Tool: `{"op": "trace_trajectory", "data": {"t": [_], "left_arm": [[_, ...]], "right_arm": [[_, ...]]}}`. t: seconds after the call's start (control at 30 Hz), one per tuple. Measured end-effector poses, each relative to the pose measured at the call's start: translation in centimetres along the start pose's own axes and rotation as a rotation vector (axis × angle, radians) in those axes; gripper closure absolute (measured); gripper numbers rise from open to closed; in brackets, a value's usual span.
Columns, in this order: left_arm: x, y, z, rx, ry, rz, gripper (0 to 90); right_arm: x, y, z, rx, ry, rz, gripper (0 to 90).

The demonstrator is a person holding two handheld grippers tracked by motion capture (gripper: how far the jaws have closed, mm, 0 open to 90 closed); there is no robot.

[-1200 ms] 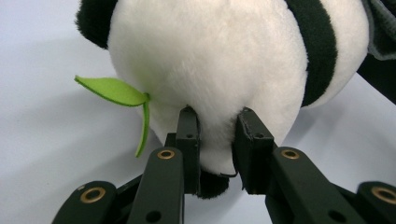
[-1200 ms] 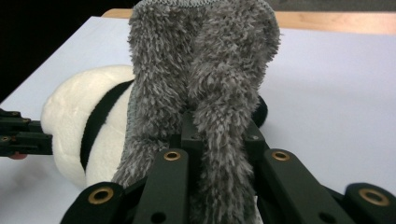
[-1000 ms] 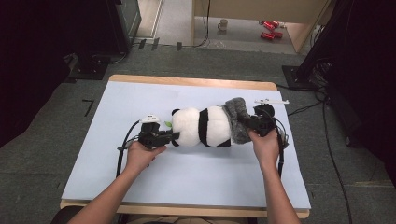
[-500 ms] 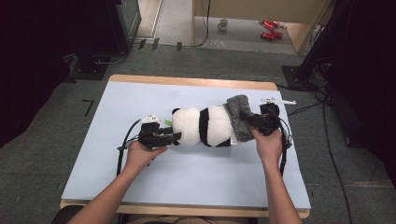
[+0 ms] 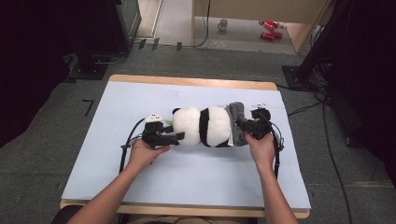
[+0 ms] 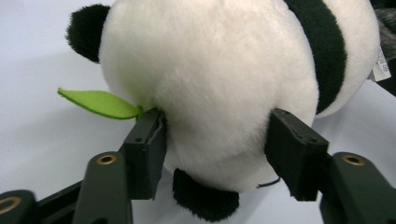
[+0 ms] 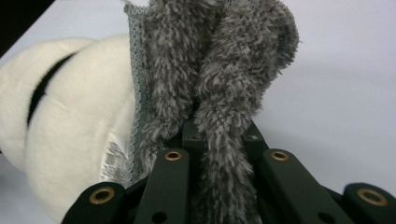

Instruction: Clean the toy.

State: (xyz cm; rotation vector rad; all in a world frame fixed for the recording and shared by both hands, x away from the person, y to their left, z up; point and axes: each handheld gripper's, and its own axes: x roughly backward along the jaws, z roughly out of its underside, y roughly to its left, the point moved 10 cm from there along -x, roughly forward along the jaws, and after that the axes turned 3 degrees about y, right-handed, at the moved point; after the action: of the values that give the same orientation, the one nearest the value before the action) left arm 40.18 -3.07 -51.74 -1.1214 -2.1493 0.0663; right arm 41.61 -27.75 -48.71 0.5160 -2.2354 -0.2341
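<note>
Panda plush is laid on its side across the middle of the pale blue worktop, head toward the left gripper, with a grey fuzzy cloth bunched against its rear end. A small green felt leaf is seen sticking out near the head in the left gripper view.

That cloth is clamped tight by the right gripper; in the right gripper view the jaws are closed with the fuzzy fabric pinched between them. The left gripper's jaws have just been opening: the head sits between them, the inner pads right at the fur or barely denting it, so it looks let go rather than pinched.

Looks like the cloth is being worked along the toy's body, though that's a guess. For this step to go well, the toy probably needs to be steadied at the head so it isn't dragged across the worktop when the cloth gets pulled. The fabric should be kept pinched deep, not at the fringe, since fluffy pile slips easily. The sewn tag by the rear seam is best kept out of the pinch.
</note>
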Motion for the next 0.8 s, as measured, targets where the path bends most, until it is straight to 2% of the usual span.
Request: {"op": "trace_trajectory", "data": {"t": [0.1, 0.27, 0.3, 0.4, 0.57, 0.8], "left_arm": [[0.0, 0.1, 0.1, -0.001, 0.005, -0.002, 41.8], [0.1, 0.1, 0.1, 0.001, 0.017, -0.001, 41.6], [0.1, 0.1, 0.1, 0.003, 0.019, -0.001, 41.6], [0.0, 0.1, 0.1, 0.003, 0.023, 0.003, 41.7], [0.0, 0.1, 0.0, 0.007, 0.023, 0.007, 41.7], [0.0, 0.1, 0.1, 0.012, 0.016, 0.008, 40.6]], "right_arm": [[-0.5, -0.5, 0.8, -0.008, 0.03, 0.01, 79.3], [-1.7, -1.4, 3.1, -0.026, 0.15, 0.031, 79.3], [-1.8, -1.7, 3.2, -0.016, 0.156, 0.044, 79.3], [-1.2, -2.2, 2.8, -0.043, 0.127, 0.049, 79.2], [0.8, -2.9, 1.5, -0.061, 0.059, 0.051, 79.1], [3.5, -2.4, -1.3, -0.043, -0.044, 0.04, 79.0]]}}
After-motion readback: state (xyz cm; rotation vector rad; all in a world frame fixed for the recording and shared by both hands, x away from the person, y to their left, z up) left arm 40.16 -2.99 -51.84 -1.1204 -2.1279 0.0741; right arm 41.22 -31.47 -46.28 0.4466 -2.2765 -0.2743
